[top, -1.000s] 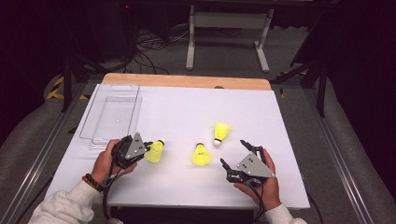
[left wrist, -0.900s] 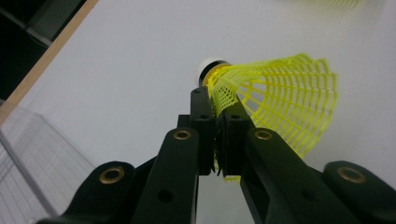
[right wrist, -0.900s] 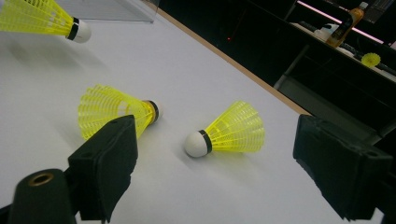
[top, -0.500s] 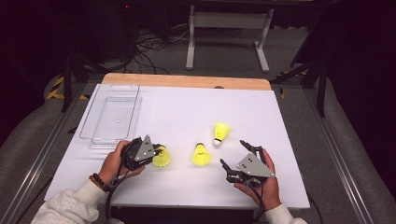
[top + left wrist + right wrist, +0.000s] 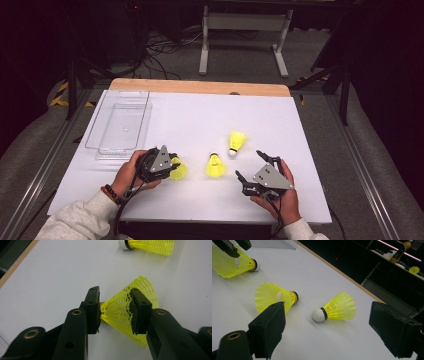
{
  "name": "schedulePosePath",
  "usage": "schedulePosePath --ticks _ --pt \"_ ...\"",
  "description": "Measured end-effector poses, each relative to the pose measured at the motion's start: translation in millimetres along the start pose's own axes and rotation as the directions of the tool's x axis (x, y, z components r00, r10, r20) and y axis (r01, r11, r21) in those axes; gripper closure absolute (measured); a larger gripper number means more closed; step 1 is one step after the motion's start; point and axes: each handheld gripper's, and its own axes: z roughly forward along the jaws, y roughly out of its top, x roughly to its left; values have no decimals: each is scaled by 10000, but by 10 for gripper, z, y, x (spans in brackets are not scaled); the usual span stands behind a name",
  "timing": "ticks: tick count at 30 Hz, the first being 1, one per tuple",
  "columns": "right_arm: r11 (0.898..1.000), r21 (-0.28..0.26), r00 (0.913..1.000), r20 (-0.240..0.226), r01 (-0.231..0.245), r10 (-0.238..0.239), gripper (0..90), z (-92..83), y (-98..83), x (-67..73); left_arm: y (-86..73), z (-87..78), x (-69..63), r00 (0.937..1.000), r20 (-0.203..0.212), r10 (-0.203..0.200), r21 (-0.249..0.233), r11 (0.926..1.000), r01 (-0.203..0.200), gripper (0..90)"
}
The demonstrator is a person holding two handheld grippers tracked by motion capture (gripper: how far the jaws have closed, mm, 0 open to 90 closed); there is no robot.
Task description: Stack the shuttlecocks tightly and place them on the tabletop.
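At the left of your high view, a clear plastic tray (image 5: 120, 125) lies on the white tabletop (image 5: 200, 120). Beyond the far edge, you see a grey metal stand (image 5: 243, 22) and cables (image 5: 160, 47) on the floor.

The right gripper (image 5: 327, 332) hangs over the white table (image 5: 317, 277) with its jaws wide apart. Between them, farther off, lies a shuttlecock (image 5: 337, 308), cork toward the camera. A second shuttlecock (image 5: 274, 298) lies to its left; a third (image 5: 232, 262) sits under the other gripper (image 5: 233, 247) at top left.
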Motion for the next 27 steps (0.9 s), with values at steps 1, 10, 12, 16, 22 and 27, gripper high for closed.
schedulePosePath --ticks 1,10,12,16,22,27 --pt "10000 -27 10000 0 21 -21 146 -1 0 1 -1 8 -2 10000 30 -24 9 10000 23 628" --pt "10000 -10 10000 -4 8 -8 146 0 -1 0 2 45 -13 9997 -205 -96 -71 9999 94 453" --pt "10000 0 10000 -15 30 -30 146 1 0 4 0 32 -14 9998 -58 -199 -222 9996 198 386" --pt "10000 -13 10000 -9 17 -17 146 0 -3 -5 -14 -9 4 9980 530 -334 -691 9969 370 211" --pt "10000 -21 10000 -26 -11 11 146 -1 -6 -12 -69 -95 55 9862 1651 151 -302 9995 -102 60" --pt "10000 -10 9999 -64 -88 88 147 -2 -9 -14 -206 -142 147 9770 2134 23 -213 9998 23 45"
